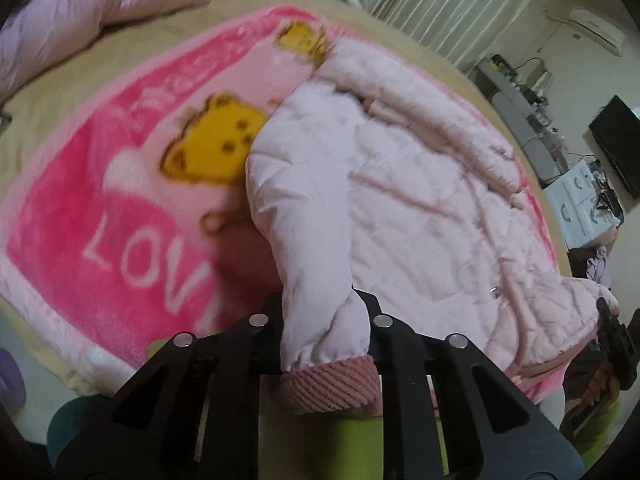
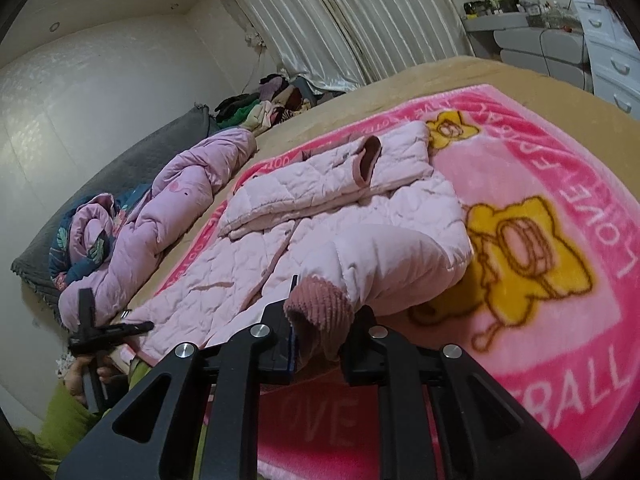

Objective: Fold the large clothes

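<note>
- A pale pink quilted jacket (image 2: 304, 216) lies spread on a bright pink fleece blanket (image 2: 552, 208) printed with yellow bears and white lettering; the blanket covers the middle of a bed (image 2: 424, 80) with a tan cover.
- The left hand-held gripper (image 1: 320, 312) is clamped on the end of one jacket sleeve (image 1: 304, 208), its dark fingers pressed against the pale fabric just above the ribbed, darker pink cuff (image 1: 324, 388); the cuff hangs between the gripper's arms, toward the camera.
- That sleeve runs up from the gripper and bends over the jacket's body, whose quilted front lies flat to the right of it in the left wrist view.
- The right hand-held gripper (image 2: 320, 316) is closed on the other sleeve's ribbed cuff (image 2: 320, 300); the cuff is bunched between the two fingers and the sleeve (image 2: 384, 256) arches up from it over the jacket.
- A white tag or label sits against the left finger of that gripper, beside the cuff.
- In the right wrist view a further ribbed opening (image 2: 368, 160) stands up on the folded upper part of the jacket, toward the far side of the blanket.
- A lilac quilted duvet (image 2: 160, 216) lies crumpled along the bed's far-left edge, next to a grey pillow (image 2: 120, 168).
- Pleated pale curtains (image 2: 360, 20) hang beyond the bed, and white drawers (image 2: 612, 52) stand past its far-right corner.
</note>
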Tool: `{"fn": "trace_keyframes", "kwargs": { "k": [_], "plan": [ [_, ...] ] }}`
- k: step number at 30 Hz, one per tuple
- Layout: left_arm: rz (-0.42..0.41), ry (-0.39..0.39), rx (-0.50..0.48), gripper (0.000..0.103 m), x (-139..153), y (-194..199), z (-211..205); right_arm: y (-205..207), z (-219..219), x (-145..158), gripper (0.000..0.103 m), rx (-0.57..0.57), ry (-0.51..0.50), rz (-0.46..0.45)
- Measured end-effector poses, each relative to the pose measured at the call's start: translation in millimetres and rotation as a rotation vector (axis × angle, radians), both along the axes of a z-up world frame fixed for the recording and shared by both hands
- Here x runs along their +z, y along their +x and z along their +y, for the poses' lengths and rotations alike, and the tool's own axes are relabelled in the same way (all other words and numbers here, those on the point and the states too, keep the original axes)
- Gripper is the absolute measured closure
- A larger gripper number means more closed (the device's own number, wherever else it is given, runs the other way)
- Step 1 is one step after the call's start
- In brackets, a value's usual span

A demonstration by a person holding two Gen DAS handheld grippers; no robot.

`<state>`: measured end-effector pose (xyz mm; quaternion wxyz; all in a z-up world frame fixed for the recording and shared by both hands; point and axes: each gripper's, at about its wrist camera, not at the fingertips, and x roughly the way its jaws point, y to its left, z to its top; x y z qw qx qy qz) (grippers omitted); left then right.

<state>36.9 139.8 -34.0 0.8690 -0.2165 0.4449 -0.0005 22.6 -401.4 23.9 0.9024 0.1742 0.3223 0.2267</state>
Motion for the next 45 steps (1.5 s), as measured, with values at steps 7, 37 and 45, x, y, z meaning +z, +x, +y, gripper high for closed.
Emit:
{"fn": "trace_keyframes", "kwargs": {
  "k": [7, 37, 45],
  "plan": [
    [-0.102, 0.061, 0.007, 0.094, 41.6, 11.1, -10.3, 10.4, -3.5, 11.6, 0.089, -0.018, 0.015, -0.045],
    [-0.218, 0.165, 0.018, 0.094, 109.4, 72.1, -21.0, 84.1, -11.8, 51.7, 0.091, -0.103, 0.049, -0.161],
    [-0.234, 0.178, 0.036, 0.093, 118.8, 97.5, -15.7, 114.1, -11.8, 62.4, 0.091, -0.134, 0.049, -0.187]
  ]
}}
